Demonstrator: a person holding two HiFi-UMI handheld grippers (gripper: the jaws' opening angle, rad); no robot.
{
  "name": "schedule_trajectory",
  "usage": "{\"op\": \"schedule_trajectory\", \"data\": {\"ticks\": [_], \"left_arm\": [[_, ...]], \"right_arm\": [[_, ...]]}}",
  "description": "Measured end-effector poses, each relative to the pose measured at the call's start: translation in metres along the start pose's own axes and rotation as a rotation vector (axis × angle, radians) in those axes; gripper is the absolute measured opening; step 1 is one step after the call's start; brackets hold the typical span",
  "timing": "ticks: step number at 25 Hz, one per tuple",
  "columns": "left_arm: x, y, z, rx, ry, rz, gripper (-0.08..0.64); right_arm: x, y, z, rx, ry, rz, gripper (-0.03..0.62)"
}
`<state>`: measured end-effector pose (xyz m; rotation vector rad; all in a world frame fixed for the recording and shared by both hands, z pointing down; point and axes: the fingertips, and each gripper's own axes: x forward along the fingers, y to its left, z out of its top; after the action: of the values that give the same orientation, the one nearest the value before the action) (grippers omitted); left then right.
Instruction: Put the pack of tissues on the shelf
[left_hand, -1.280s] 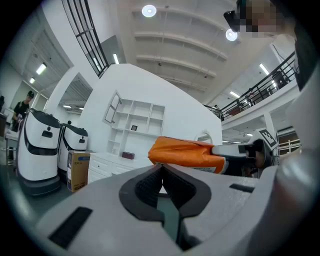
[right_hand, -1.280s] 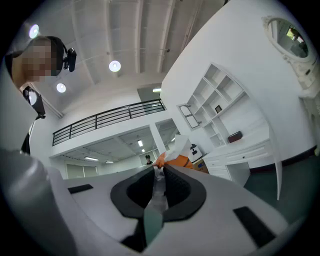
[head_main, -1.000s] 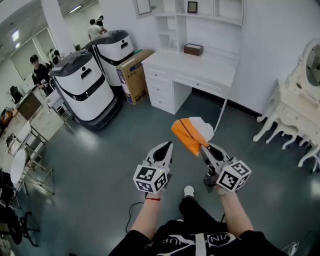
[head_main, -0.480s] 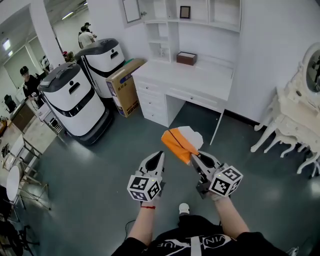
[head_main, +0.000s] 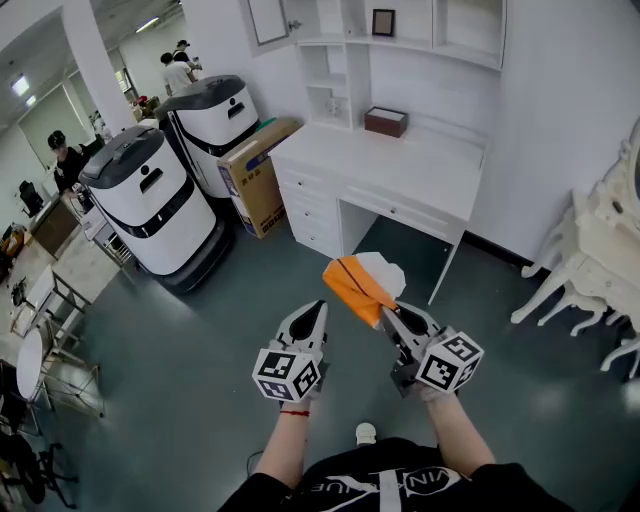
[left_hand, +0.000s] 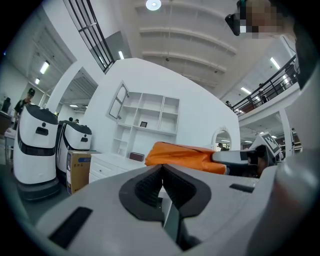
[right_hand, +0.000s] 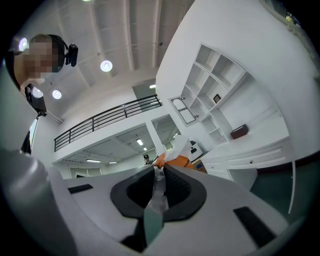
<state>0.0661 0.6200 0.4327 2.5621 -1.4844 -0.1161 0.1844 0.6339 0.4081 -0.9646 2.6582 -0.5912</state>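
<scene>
Fingers (right_hand: 180, 190) of right gripper (head_main: 388, 313) pinch the tissue pack (head_main: 355, 285); bulk juts beyond.

white vanity (head_main: 592, 262): cut by right edge | shelf (head_main: 420, 45): top cut off

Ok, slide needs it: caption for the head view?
Right gripper holds an orange tissue pack before a white desk with shelves.
</scene>
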Motion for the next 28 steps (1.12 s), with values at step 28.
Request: {"op": "schedule_trajectory", "data": {"ticks": [28], "left_arm": [[0.083,0.064,0.004,0.04,0.026,0.012,0.008]], "right_arm": [[0.078,-0.084,0.017,0.051,-0.043,-0.014,0.025]]}}
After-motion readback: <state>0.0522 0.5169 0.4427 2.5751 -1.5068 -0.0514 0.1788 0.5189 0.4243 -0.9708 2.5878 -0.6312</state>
